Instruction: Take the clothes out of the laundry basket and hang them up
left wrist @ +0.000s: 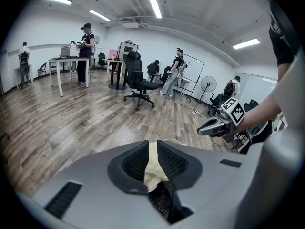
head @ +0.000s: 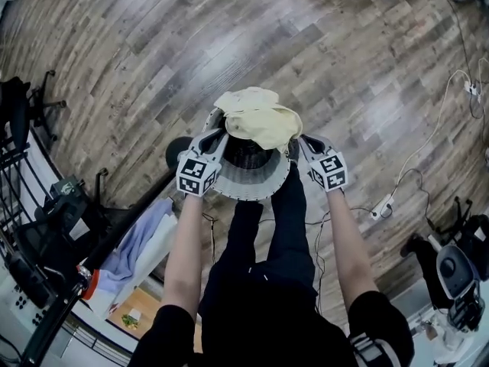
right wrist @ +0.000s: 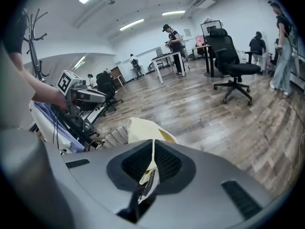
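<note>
A pale yellow garment (head: 258, 118) is held up over the white slatted laundry basket (head: 252, 176), stretched between both grippers. My left gripper (head: 215, 128) is shut on its left edge; in the left gripper view the yellow cloth (left wrist: 153, 163) is pinched between the jaws. My right gripper (head: 296, 144) is shut on the right edge; in the right gripper view a thin fold of the cloth with a label (right wrist: 148, 175) is clamped, and the garment (right wrist: 143, 130) hangs beyond over the basket (right wrist: 114, 137).
A black rack (head: 114, 235) with a lavender garment (head: 137, 243) and a white one stands at the left. Cables and a power strip (head: 380, 206) lie on the wood floor at the right. Office chairs (left wrist: 136, 80), desks and people stand farther off in the room.
</note>
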Tool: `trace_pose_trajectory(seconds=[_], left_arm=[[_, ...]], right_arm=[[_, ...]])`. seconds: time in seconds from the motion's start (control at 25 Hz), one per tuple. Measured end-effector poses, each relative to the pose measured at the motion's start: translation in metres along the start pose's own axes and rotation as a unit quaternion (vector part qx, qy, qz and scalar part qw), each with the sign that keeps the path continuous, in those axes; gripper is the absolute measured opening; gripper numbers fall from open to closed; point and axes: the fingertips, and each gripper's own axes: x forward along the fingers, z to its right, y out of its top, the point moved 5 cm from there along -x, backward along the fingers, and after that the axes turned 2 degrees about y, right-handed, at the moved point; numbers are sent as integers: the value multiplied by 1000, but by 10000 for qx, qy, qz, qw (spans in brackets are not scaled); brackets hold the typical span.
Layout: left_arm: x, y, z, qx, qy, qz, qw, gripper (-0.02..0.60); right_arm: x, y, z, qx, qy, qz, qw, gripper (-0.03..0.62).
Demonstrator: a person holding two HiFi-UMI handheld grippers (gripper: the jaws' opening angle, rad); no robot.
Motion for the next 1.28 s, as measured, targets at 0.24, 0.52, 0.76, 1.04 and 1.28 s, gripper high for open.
trace_pose_trajectory(seconds=[0.24,0.52,0.76,1.04,1.28], left_arm=[[31,-39,-13,13,62,-139,9999,118],[64,-66,-33,34,129,-251,9996,194],[95,-80,-47,239,-3,-511,9984,250],[118,-96,-52,111,-64,-732,9972,250],[117,-99,-37,315,-231,-984,9944,79]], right_arm=[[36,-31,13,210,-33,55,9998,106],[64,-65,42,982,-121,352,9945,266],[89,-90,51,1194,153,168,9926,328],[101,-94,47,1642,590,264,9843,253],[97,-89,30,1678,854,106,9821,68]])
